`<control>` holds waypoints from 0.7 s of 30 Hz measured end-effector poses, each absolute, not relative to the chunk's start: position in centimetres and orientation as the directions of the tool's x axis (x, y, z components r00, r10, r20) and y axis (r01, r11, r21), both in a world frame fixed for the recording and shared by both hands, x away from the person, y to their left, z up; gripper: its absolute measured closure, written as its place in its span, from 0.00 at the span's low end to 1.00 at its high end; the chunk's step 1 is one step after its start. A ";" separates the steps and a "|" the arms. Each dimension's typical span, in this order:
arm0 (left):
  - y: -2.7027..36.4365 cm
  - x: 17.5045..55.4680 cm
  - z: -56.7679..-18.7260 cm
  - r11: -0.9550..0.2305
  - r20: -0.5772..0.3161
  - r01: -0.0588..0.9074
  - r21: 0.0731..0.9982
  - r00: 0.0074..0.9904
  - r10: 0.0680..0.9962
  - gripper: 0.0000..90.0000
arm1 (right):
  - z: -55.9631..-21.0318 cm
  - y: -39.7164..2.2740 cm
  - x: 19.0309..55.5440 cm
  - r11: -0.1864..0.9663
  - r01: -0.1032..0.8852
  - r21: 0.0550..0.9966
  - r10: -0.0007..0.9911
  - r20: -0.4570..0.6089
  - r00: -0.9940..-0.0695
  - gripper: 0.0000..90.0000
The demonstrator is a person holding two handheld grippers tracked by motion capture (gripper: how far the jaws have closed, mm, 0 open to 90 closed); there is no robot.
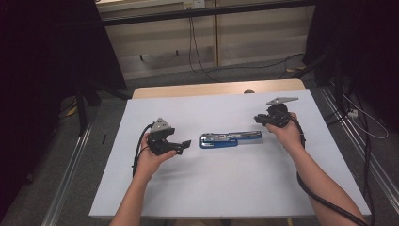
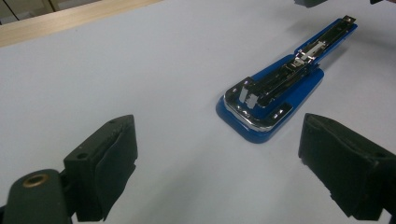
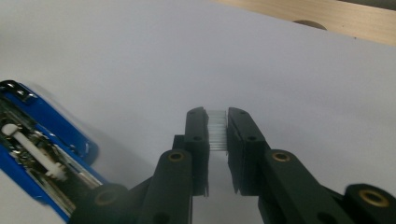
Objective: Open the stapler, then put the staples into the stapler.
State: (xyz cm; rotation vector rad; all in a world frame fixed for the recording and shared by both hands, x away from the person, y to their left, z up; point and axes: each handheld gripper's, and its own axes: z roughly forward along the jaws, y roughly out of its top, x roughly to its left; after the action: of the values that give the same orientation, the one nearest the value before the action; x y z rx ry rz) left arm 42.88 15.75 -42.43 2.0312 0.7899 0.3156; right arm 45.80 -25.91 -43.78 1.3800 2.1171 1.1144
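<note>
A blue stapler [image 1: 230, 139] lies swung open and flat in the middle of the white sheet, its metal staple channel facing up. In the left gripper view the stapler [image 2: 275, 93] is just ahead and to the right of my left gripper [image 2: 217, 163], whose jaws stand wide open with nothing between them. In the high view the left gripper [image 1: 183, 145] sits a short way left of the stapler. My right gripper [image 1: 258, 119] hovers off the stapler's right end. Its pads are shut on a short strip of staples [image 3: 217, 130], and the stapler [image 3: 42, 154] lies at the lower left of the right gripper view.
The white sheet [image 1: 211, 183] covers a wooden table whose far edge [image 1: 216, 88] has a round cable hole [image 1: 249, 91]. Cables and metal rails run along the floor on both sides. Dark curtains hang at left and right.
</note>
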 end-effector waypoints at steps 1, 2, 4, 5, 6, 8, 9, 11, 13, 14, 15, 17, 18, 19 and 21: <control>15.7 42.9 -42.5 -0.386 -0.079 0.409 0.827 0.764 0.640 0.13 | -43.5 -25.9 45.7 0.199 0.588 0.784 0.885 0.114 -0.451 0.88; 15.7 42.9 -42.5 -0.387 -0.080 0.411 0.825 0.763 0.641 0.13 | -43.3 -25.9 45.6 0.199 0.581 0.789 0.879 0.118 -0.462 0.88; 15.7 42.9 -42.6 -0.383 -0.088 0.418 0.824 0.761 0.642 0.13 | -42.9 -25.8 45.4 0.208 0.576 0.791 0.871 0.118 -0.477 0.88; 15.8 42.9 -42.6 -0.386 -0.085 0.417 0.823 0.762 0.642 0.13 | -42.7 -25.7 45.4 0.214 0.569 0.794 0.866 0.116 -0.487 0.88; 15.8 42.9 -42.6 -0.388 -0.084 0.417 0.822 0.762 0.642 0.13 | -42.5 -25.5 45.3 0.220 0.565 0.795 0.860 0.115 -0.497 0.88; 15.9 42.9 -42.6 -0.392 -0.083 0.420 0.819 0.762 0.643 0.12 | -42.2 -25.2 45.2 0.220 0.558 0.800 0.848 0.125 -0.515 0.88; 15.9 43.0 -42.6 -0.395 -0.083 0.421 0.817 0.763 0.641 0.12 | -42.1 -25.0 45.1 0.227 0.557 0.799 0.843 0.125 -0.523 0.88; 15.9 42.9 -42.5 -0.384 -0.093 0.426 0.819 0.759 0.644 0.12 | -41.9 -24.5 45.1 0.248 0.544 0.801 0.829 0.115 -0.547 0.88; 16.0 42.9 -42.5 -0.389 -0.091 0.426 0.817 0.761 0.642 0.12 | -41.7 -24.0 45.0 0.261 0.538 0.802 0.818 0.112 -0.564 0.88; 16.0 42.9 -42.5 -0.386 -0.091 0.424 0.819 0.761 0.642 0.12 | -41.6 -23.8 44.9 0.266 0.534 0.803 0.813 0.111 -0.571 0.88; 16.1 42.9 -42.4 -0.385 -0.091 0.423 0.820 0.761 0.642 0.12 | -41.5 -23.5 44.9 0.276 0.528 0.803 0.807 0.105 -0.581 0.88; 16.2 42.9 -42.4 -0.375 -0.101 0.431 0.821 0.756 0.647 0.12 | -41.4 -23.1 44.8 0.286 0.521 0.804 0.796 0.102 -0.596 0.88; 16.2 42.9 -42.4 -0.376 -0.099 0.430 0.821 0.756 0.647 0.12 | -41.3 -22.8 44.8 0.294 0.517 0.804 0.791 0.099 -0.603 0.88; 16.3 42.8 -42.4 -0.373 -0.100 0.431 0.822 0.754 0.649 0.12 | -41.3 -22.7 44.8 0.297 0.515 0.804 0.788 0.098 -0.608 0.88; 16.4 42.8 -42.4 -0.373 -0.099 0.429 0.822 0.754 0.649 0.12 | -41.1 -22.3 44.8 0.305 0.508 0.805 0.778 0.097 -0.621 0.88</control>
State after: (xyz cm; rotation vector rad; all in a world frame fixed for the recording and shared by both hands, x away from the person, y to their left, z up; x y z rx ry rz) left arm 42.82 16.37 -42.38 2.0243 0.8118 0.2992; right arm 44.78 -22.33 -41.13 1.1610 2.2666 1.2232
